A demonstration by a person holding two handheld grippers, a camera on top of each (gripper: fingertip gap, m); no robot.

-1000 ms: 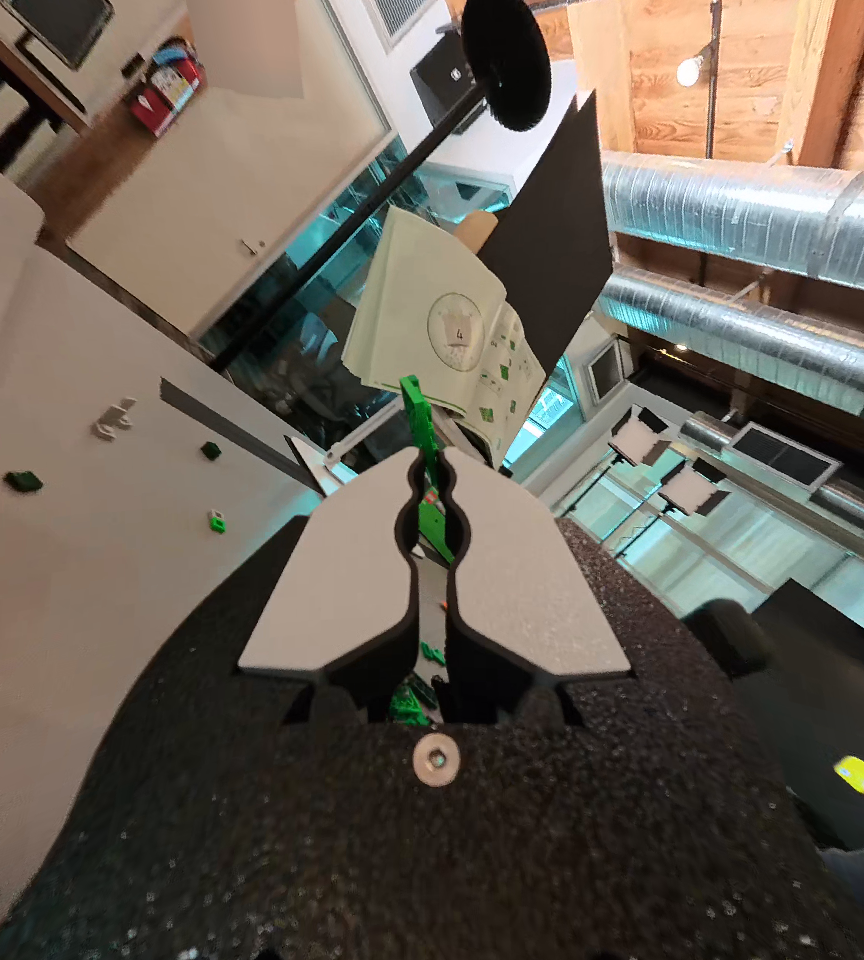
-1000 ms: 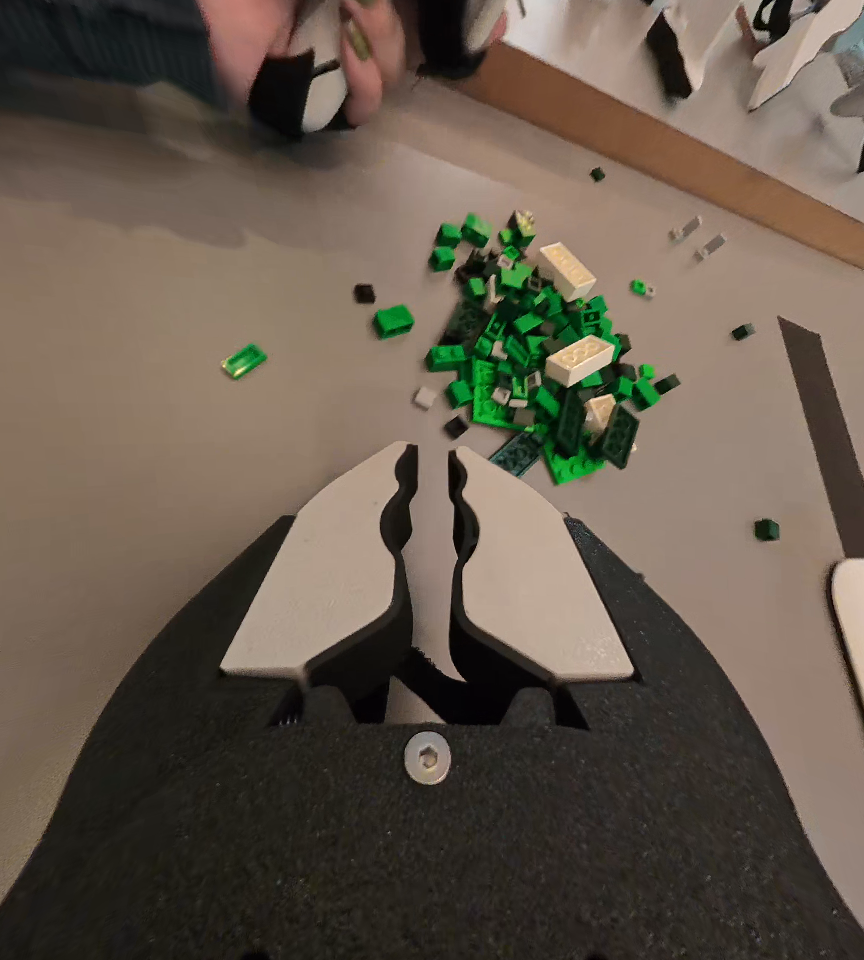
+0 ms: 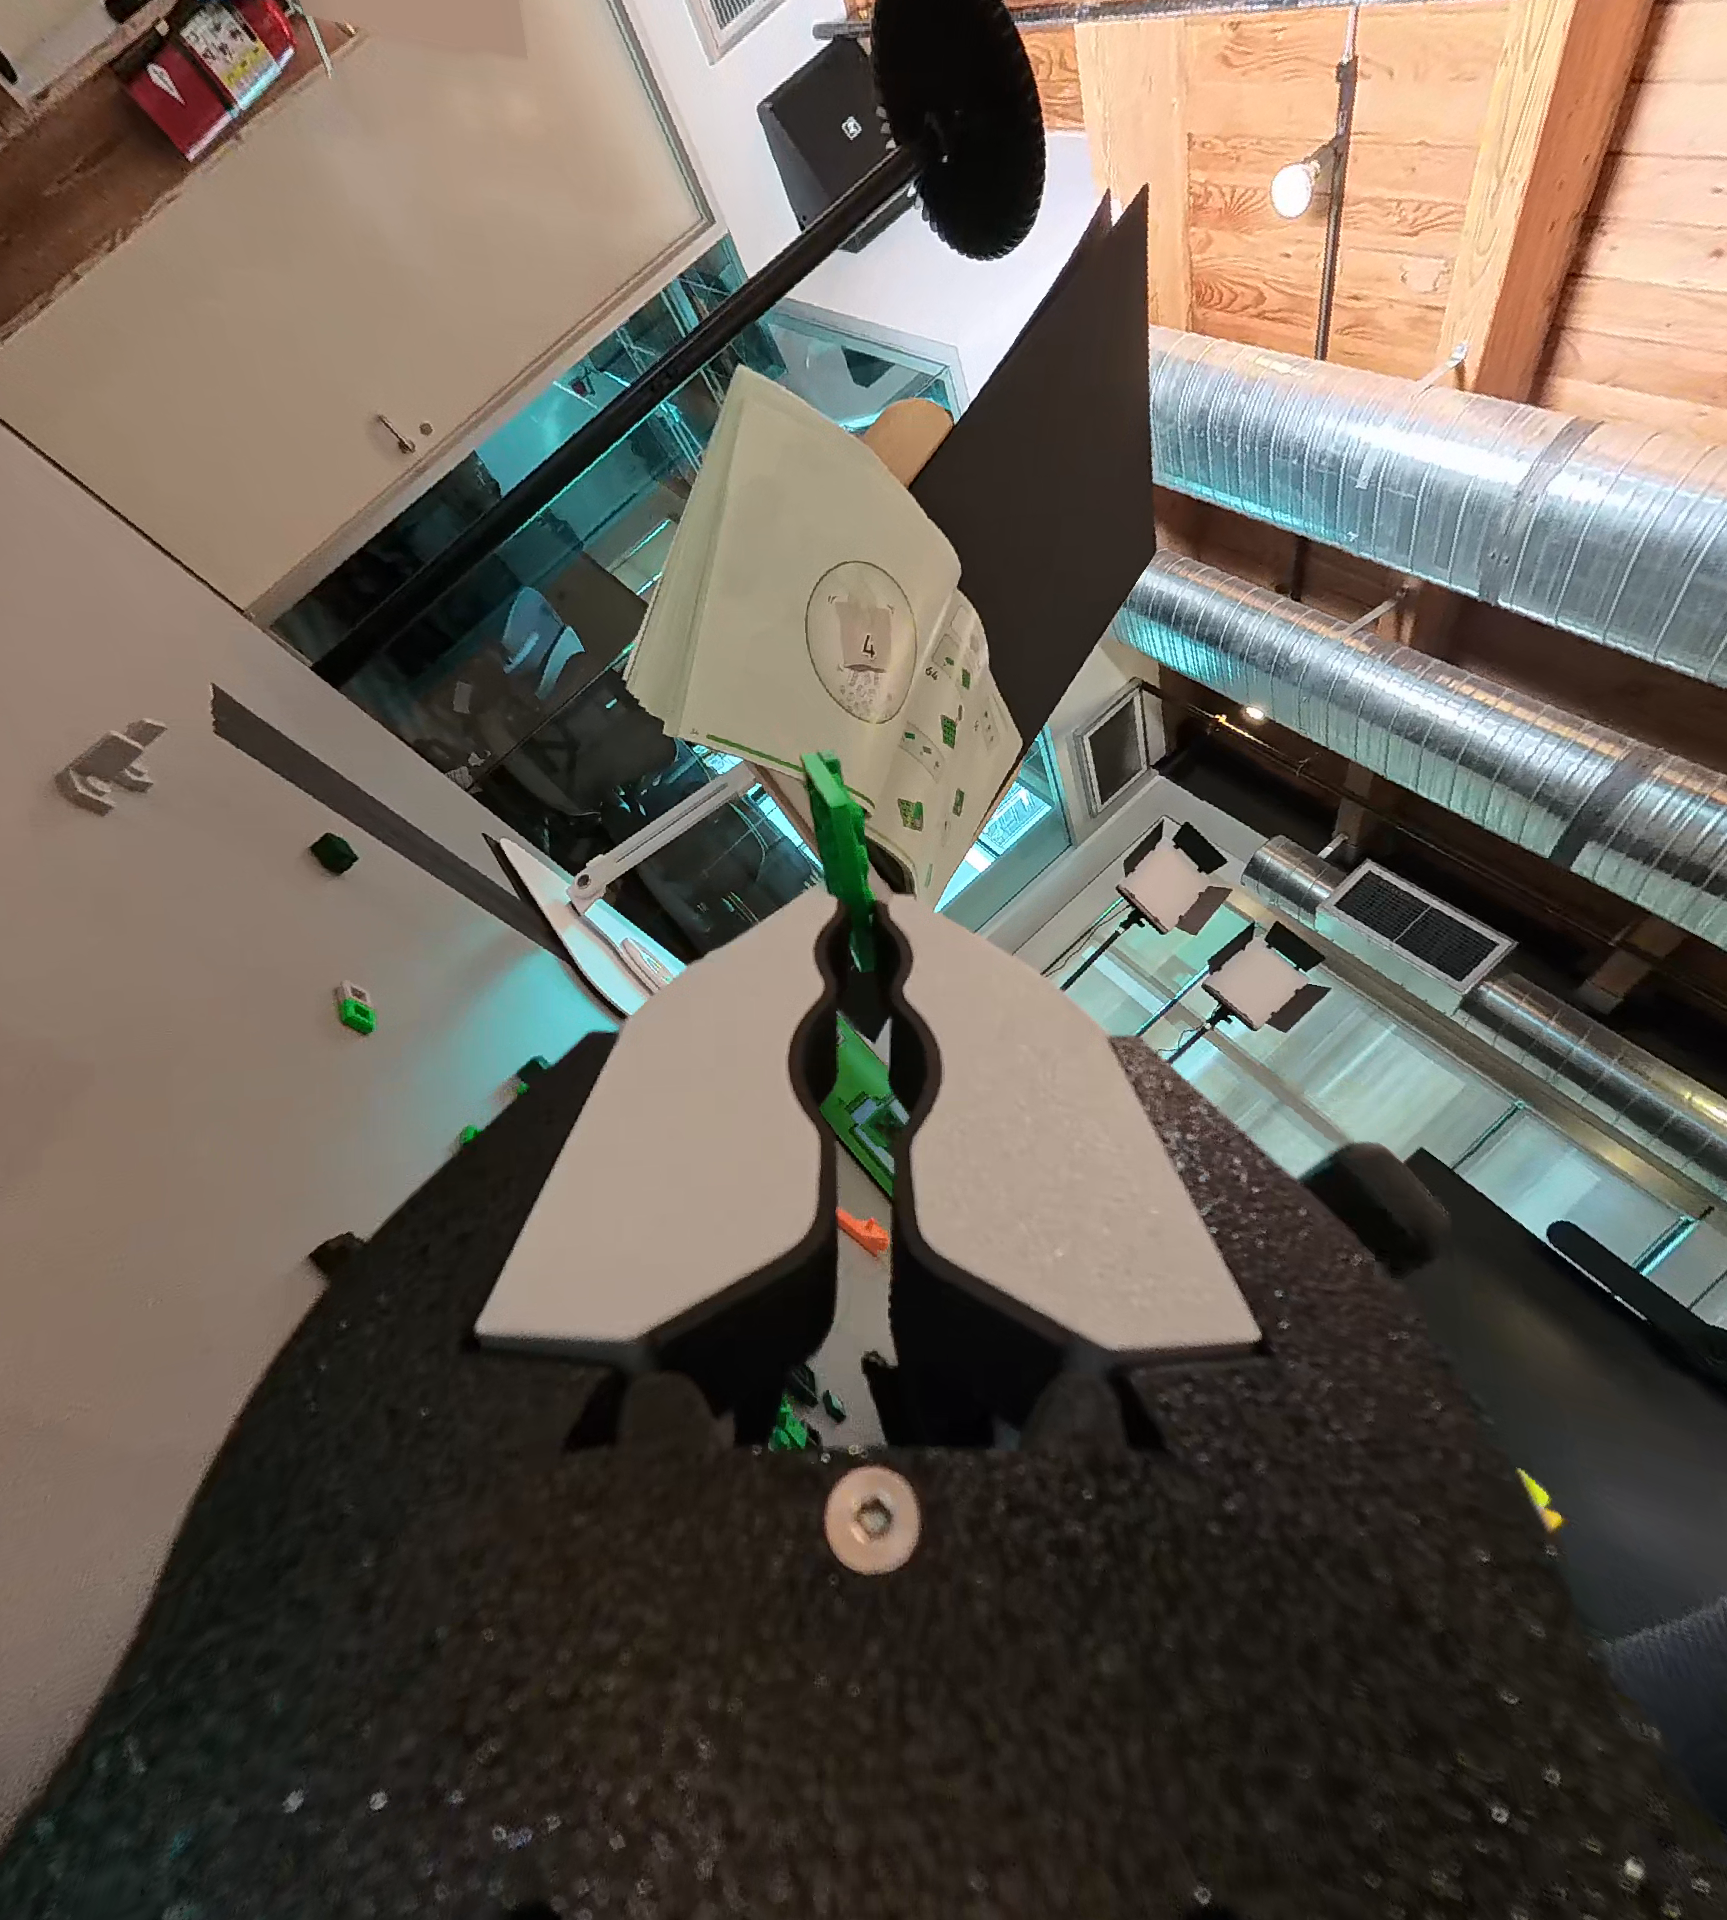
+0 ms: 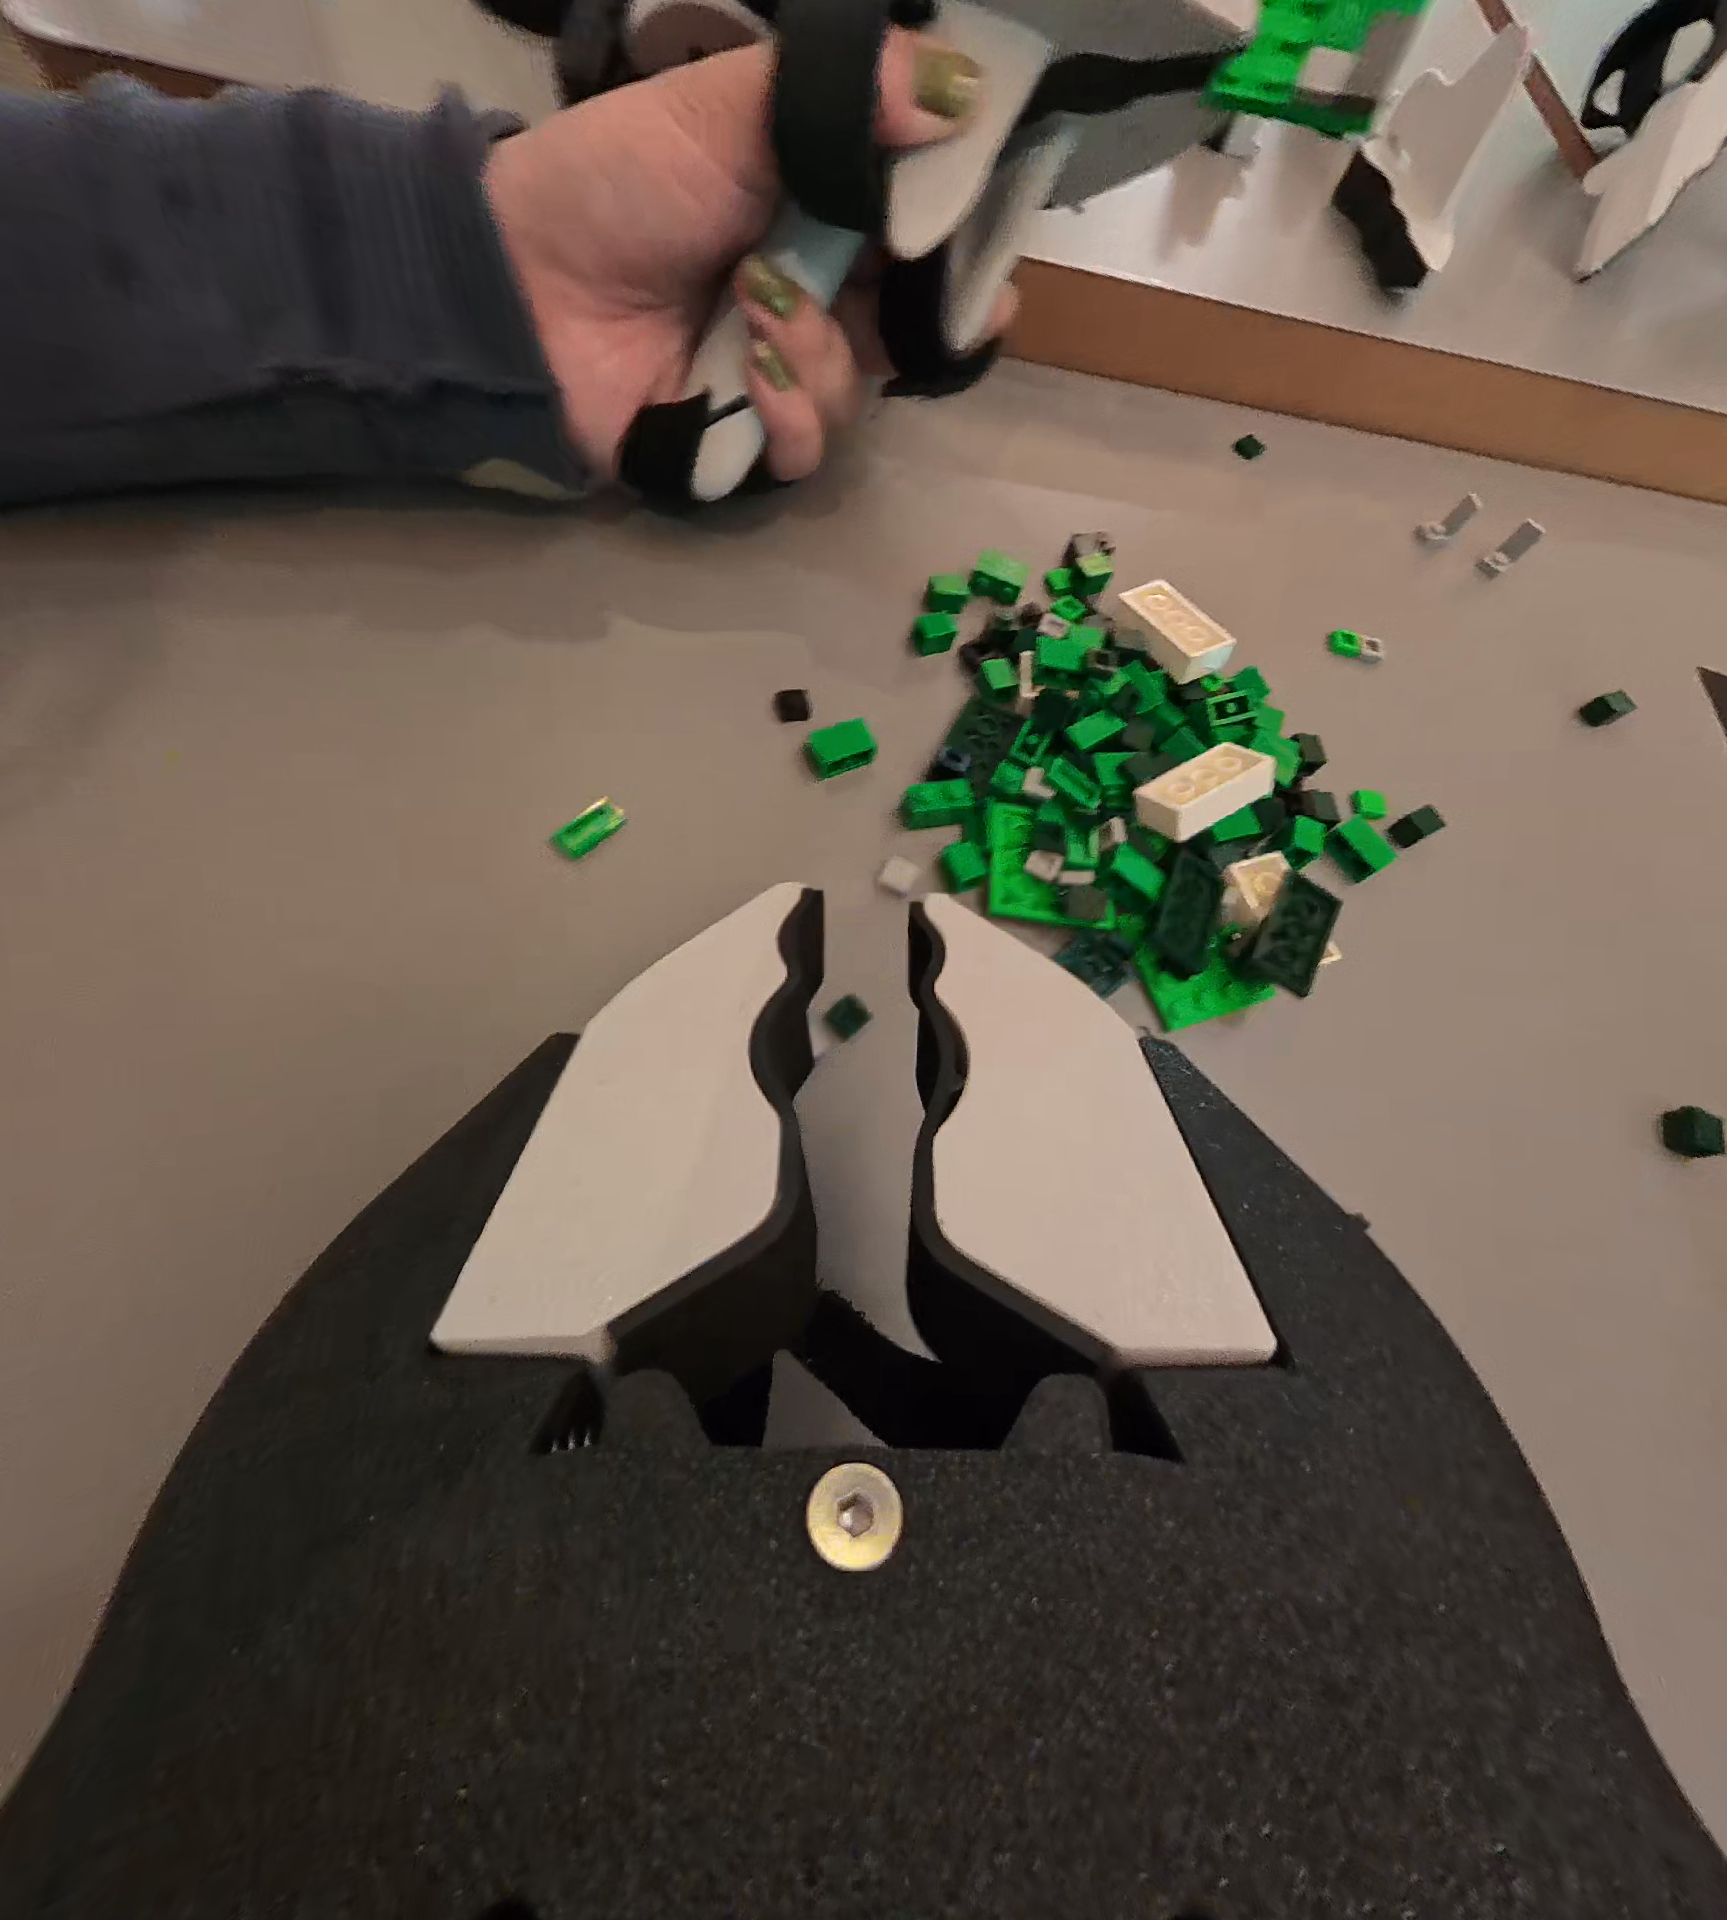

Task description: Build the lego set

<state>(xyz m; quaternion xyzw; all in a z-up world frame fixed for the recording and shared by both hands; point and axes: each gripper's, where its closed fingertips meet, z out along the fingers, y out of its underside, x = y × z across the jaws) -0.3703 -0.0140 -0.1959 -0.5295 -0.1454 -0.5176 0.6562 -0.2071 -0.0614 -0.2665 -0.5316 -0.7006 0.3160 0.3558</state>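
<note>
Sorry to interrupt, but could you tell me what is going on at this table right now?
A person is building a lego set with a handheld gripper in each hand. The left gripper is shut on a green lego assembly, held up in the air in front of an open instruction booklet. The right gripper is open and empty, poised low over the grey table just short of the pile of loose bricks. No piece has been picked from the pile yet.

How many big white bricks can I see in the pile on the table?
3. One lies at the far edge of the pile, one on top near the middle, one half buried at the near side. More may be hidden underneath.
</note>
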